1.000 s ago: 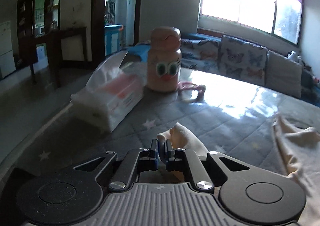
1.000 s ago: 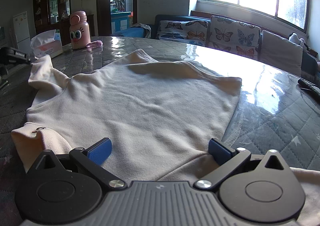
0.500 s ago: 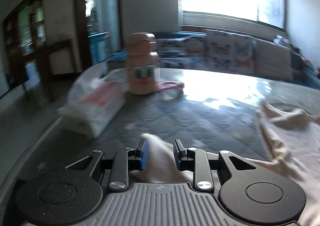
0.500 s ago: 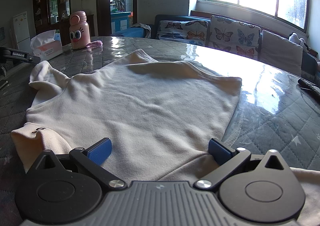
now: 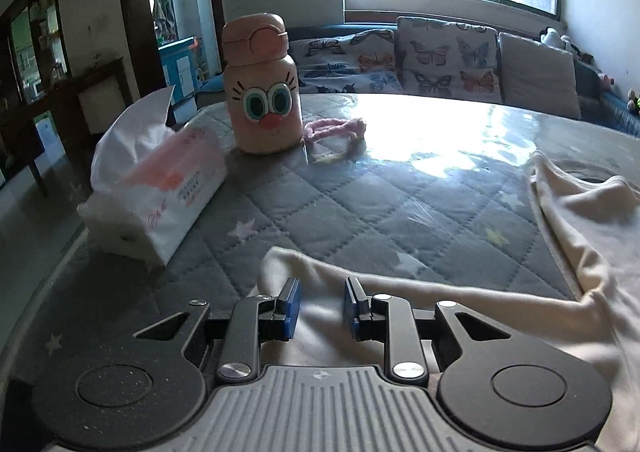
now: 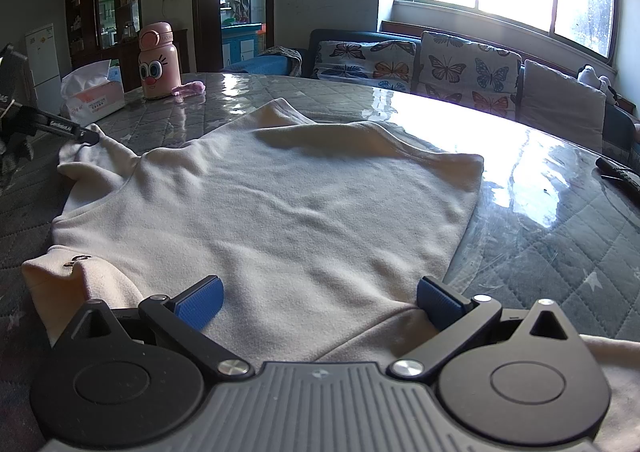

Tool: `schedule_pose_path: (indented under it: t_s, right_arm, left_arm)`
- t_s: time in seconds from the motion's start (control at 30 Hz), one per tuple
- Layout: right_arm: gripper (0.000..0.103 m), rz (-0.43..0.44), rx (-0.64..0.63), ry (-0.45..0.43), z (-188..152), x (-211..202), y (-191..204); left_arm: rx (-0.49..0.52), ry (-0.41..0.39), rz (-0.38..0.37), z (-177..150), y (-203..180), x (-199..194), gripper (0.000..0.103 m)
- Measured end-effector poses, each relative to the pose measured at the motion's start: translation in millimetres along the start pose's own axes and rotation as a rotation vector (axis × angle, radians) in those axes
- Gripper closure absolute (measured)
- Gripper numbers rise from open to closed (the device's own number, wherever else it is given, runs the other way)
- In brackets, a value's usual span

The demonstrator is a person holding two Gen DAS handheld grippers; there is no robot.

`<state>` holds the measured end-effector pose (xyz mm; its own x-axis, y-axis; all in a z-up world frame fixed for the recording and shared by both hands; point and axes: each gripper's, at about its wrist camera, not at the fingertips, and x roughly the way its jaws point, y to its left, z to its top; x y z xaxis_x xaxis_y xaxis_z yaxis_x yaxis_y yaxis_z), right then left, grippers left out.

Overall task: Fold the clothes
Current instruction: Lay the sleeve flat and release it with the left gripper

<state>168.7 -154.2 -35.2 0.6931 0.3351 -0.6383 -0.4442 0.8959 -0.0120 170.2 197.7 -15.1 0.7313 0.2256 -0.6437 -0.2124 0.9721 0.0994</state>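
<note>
Cream shirt [image 6: 280, 204] lay spread flat on the quilted grey table [image 6: 560, 236], its body filling the middle of the right wrist view and one sleeve reaching out toward ten o'clock; the right gripper [image 6: 318, 302] hovered low over the near hem with its blue pads spread wide apart, released, fabric under the gap but nothing pinched. In the left wrist view the sleeve end [image 5: 288, 260] lay at twelve o'clock from the left gripper [image 5: 322, 310], cloth running between its blue pads [image 5: 291, 306]; the pads stood a little apart and did not press on the fabric, so that claw was released too. A pink cartoon-faced bottle [image 5: 262, 86] stood upright at eleven o'clock, a pink fuzzy band [image 5: 334, 130] just beside it at its right; a tissue pack [image 5: 160, 188] sat at ten o'clock, well apart from the sleeve; butterfly-print cushions [image 5: 444, 56] lined the sofa beyond the table.
</note>
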Motion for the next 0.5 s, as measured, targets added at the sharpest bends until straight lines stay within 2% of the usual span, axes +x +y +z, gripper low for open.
schedule_pose_path:
  t_s: [0.3, 0.4, 0.5]
  right_arm:
    - [0.0, 0.0, 0.0, 0.0, 0.1, 0.1, -0.2]
    - [0.0, 0.0, 0.0, 0.0, 0.1, 0.0, -0.2]
    - [0.0, 0.0, 0.0, 0.0, 0.1, 0.0, -0.2]
  left_arm:
    - [0.073, -0.042, 0.014, 13.6, -13.8, 23.6, 0.078]
    - [0.107, -0.06, 0.033, 13.4, -16.0, 27.9, 0.075]
    - [0.099, -0.049, 0.047, 14.5, -13.9, 26.4, 0.073]
